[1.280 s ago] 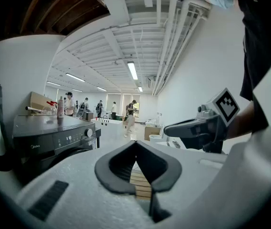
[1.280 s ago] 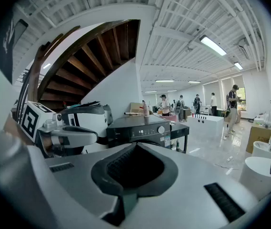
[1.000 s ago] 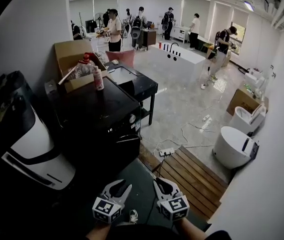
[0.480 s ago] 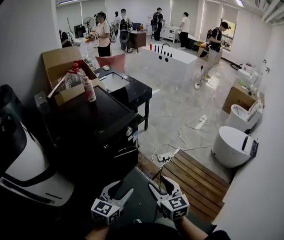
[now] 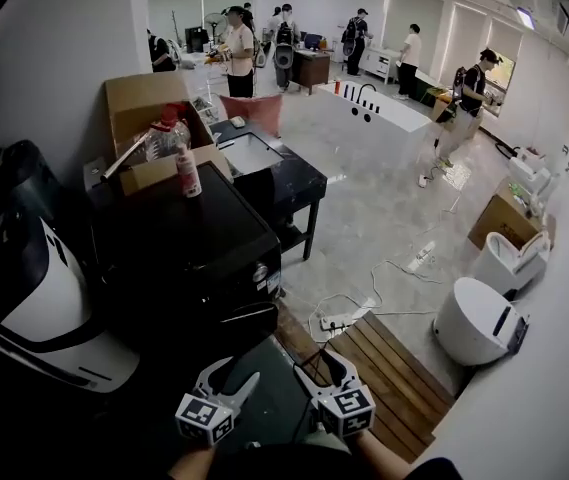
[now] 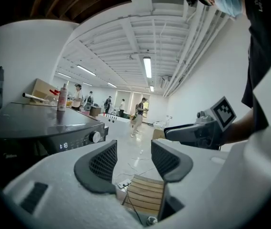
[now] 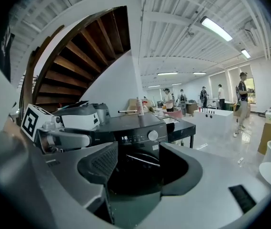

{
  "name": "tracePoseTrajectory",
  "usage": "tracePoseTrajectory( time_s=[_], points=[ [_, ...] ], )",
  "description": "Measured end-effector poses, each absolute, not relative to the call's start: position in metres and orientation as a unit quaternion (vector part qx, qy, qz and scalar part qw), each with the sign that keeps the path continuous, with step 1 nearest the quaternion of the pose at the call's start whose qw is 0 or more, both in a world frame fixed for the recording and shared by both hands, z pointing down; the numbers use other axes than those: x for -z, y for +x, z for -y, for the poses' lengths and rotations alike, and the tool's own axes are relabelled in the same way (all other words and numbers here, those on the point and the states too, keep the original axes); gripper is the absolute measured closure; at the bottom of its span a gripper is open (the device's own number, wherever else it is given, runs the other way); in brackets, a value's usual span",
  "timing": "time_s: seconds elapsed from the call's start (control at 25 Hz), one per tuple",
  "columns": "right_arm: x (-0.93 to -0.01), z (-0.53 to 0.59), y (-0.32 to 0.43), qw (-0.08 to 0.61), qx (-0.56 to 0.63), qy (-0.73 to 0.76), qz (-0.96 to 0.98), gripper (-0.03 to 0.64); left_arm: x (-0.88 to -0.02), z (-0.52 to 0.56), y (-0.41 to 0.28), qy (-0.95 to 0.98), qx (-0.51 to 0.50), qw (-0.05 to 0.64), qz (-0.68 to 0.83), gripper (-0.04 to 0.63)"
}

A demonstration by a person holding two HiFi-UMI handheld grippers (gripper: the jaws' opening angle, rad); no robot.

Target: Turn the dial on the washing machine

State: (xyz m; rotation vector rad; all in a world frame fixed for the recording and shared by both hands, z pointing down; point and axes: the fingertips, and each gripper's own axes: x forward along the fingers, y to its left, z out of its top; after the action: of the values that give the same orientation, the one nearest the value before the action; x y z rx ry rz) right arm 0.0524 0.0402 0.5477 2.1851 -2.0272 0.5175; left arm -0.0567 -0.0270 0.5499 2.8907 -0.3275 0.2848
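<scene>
At the bottom edge of the head view, close to the body, both tongs are held low and side by side. The left tongs [image 5: 232, 376] stand spread wide with nothing between the pads. The right tongs [image 5: 322, 366] are partly apart and opening, also empty; the right gripper view shows only the distant washer front framed in the gap. Both were much nearer shut a second ago. I judge the spread to be readying for a grasp, with no contact made yet. Just ahead to the right lies a wooden step [image 5: 384, 358], with a power strip [image 5: 336, 321] on the floor by it. Ahead to the left stands the black washing machine [image 5: 184, 258]. Its silver dial [image 5: 261, 274] sits at the right end of the control panel, untouched and well apart from either tongs. The right tongs point at it more squarely, so they are the likelier to reach. On the washer top stands a bottle [image 5: 190, 173], with a cardboard box [image 5: 149, 118] behind. Farther off, people [image 5: 236, 58] stand in the open room.
</scene>
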Motion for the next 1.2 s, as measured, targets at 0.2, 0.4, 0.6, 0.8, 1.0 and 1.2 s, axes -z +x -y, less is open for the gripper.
tracePoseTrajectory(
  time_s=[0.2, 0.4, 0.6, 0.8, 1.0, 1.2],
  points=[
    [-0.545, -0.025, 0.095, 0.068, -0.170, 0.684, 0.706, 0.365, -0.548, 0.031, -0.026, 0.974, -0.091, 0.113, 0.173, 0.377],
    [-0.549, -0.013, 0.122, 0.080, -0.173, 0.640, 0.745, 0.365, -0.548, 0.027, -0.010, 0.961, -0.083, 0.117, 0.237, 0.377],
    [-0.551, -0.006, 0.137, 0.091, -0.167, 0.597, 0.780, 0.365, -0.551, 0.015, -0.006, 0.942, -0.074, 0.126, 0.302, 0.377],
    [-0.554, 0.004, 0.153, 0.106, -0.159, 0.573, 0.797, 0.367, -0.551, 0.004, -0.004, 0.926, -0.072, 0.131, 0.347, 0.379],
    [-0.555, 0.015, 0.162, 0.109, -0.163, 0.563, 0.803, 0.367, -0.553, 0.009, -0.006, 0.915, -0.071, 0.138, 0.372, 0.379],
    [-0.561, 0.040, 0.163, 0.115, -0.163, 0.560, 0.804, 0.367, -0.549, 0.037, -0.008, 0.914, -0.066, 0.130, 0.377, 0.379]
  ],
)
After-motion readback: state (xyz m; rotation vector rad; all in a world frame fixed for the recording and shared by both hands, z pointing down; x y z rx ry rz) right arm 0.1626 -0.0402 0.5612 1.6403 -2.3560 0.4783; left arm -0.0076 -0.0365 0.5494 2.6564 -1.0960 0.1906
